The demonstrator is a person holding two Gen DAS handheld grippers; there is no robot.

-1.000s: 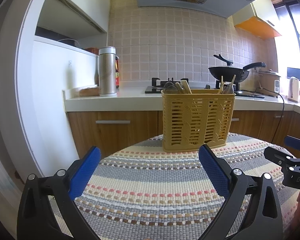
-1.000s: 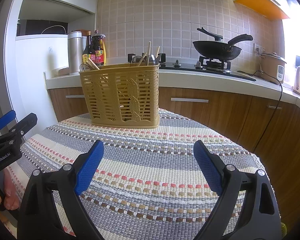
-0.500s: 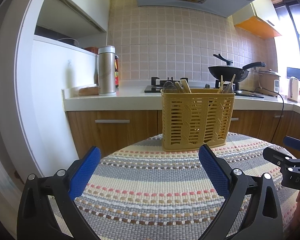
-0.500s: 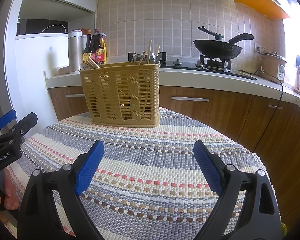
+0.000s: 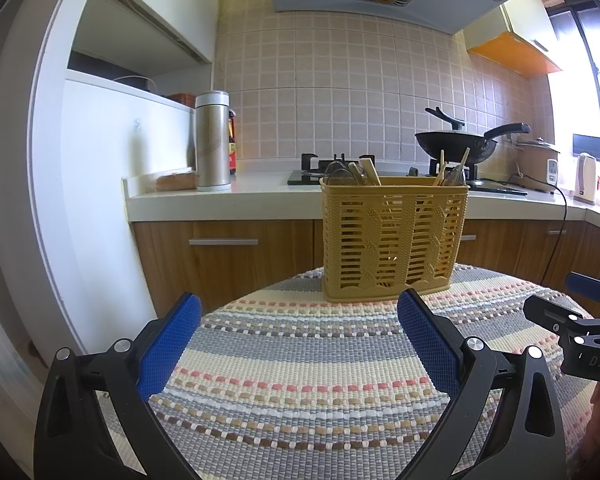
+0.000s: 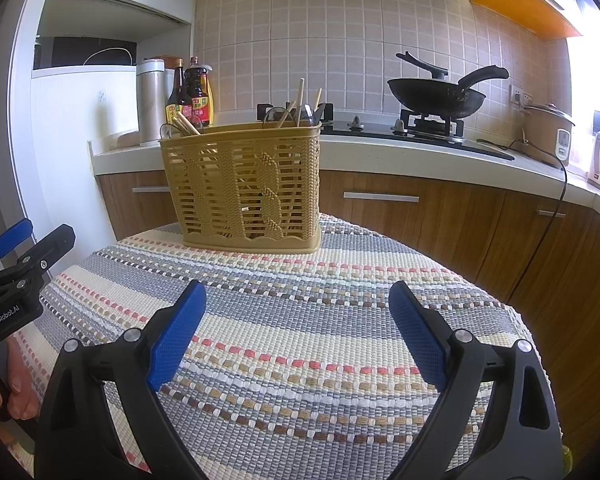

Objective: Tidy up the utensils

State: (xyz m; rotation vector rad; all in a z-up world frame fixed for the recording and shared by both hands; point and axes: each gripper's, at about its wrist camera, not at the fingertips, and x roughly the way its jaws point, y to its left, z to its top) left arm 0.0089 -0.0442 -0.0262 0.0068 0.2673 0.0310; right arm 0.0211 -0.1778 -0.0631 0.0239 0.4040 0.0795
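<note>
A yellow slatted utensil basket (image 5: pixel 394 240) stands upright at the far side of a round table with a striped woven cloth (image 5: pixel 320 360). Chopsticks and spoons (image 5: pixel 364 172) stick out of its top. It also shows in the right wrist view (image 6: pixel 244 184), with chopsticks (image 6: pixel 300 102) poking up. My left gripper (image 5: pixel 300 340) is open and empty above the cloth, short of the basket. My right gripper (image 6: pixel 298 328) is open and empty above the cloth. Each gripper shows at the edge of the other's view: the right (image 5: pixel 580 320), the left (image 6: pixel 16 256).
Behind the table runs a kitchen counter (image 5: pixel 240 196) with wooden cabinets, a steel thermos (image 5: pixel 212 140), sauce bottles (image 6: pixel 190 92), a gas hob with a black wok (image 6: pixel 436 94), a rice cooker (image 6: pixel 548 132) and a kettle (image 5: pixel 586 178). A white wall panel stands at left.
Both grippers have stayed open and nearly still. The view of the basket has shifted very slightly, nothing was grasped or released.
</note>
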